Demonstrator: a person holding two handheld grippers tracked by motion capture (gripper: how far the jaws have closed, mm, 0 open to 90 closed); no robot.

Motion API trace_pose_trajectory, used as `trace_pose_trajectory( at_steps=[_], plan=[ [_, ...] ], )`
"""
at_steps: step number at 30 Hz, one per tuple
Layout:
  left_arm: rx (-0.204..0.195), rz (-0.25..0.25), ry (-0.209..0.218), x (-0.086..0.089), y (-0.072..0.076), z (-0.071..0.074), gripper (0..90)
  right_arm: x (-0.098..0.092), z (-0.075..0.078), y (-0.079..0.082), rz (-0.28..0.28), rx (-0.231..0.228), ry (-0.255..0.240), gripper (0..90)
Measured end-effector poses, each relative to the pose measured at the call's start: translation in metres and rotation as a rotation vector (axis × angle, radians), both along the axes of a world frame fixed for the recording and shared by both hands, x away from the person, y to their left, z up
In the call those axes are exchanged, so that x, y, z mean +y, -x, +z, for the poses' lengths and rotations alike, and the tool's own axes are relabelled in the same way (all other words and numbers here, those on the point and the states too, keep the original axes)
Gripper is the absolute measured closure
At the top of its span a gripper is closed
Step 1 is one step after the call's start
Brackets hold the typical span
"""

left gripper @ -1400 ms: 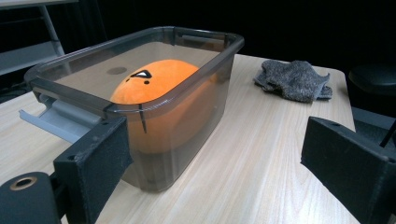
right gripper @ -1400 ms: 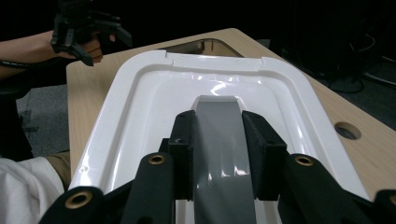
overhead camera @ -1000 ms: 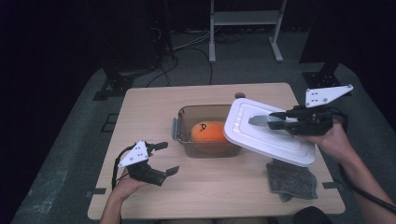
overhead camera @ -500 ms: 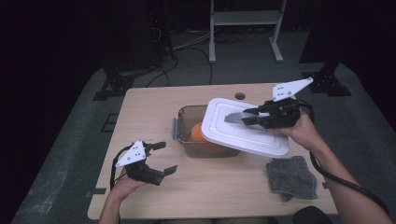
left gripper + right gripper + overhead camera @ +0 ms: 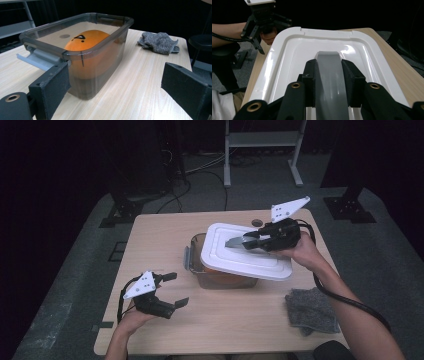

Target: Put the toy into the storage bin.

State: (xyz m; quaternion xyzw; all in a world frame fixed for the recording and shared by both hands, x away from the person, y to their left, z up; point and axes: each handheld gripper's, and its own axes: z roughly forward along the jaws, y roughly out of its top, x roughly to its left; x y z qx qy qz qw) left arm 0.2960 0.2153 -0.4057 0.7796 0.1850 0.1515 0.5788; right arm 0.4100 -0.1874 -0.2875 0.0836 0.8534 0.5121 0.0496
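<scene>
A white lid (image 5: pixel 246 255) is held by its grey handle (image 5: pixel 331 82) in the clenched right gripper (image 5: pixel 252 241), tilted over the clear bin (image 5: pixel 82 50) mid-tabletop (image 5: pixel 160 245), long axes roughly aligned; the left gripper (image 5: pixel 172 290) rests open near the front-left corner.

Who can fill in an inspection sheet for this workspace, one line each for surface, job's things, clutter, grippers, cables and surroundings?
Surface: light wooden table.
Job's things: white lid with grey handle held above the clear container, not seated; orange object inside.
Clutter: grey cloth near the table's right front corner.
Grippers: right gripper shut on the handle; left gripper open, apart from the container.
Cables: black cable along the right forearm; more on the floor behind.
Surroundings: dark room, metal stand behind the table.
</scene>
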Motion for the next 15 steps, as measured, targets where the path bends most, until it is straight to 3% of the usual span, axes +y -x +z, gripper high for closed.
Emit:
trace_pose_trajectory(
  at_steps=[15],
  plan=[
    [0.014, 0.030, 0.008, 0.009, 0.004, -0.003, 7.3, 0.029, -0.015, -0.026, 0.090, 0.013, 0.047, 66.2]
  ],
)
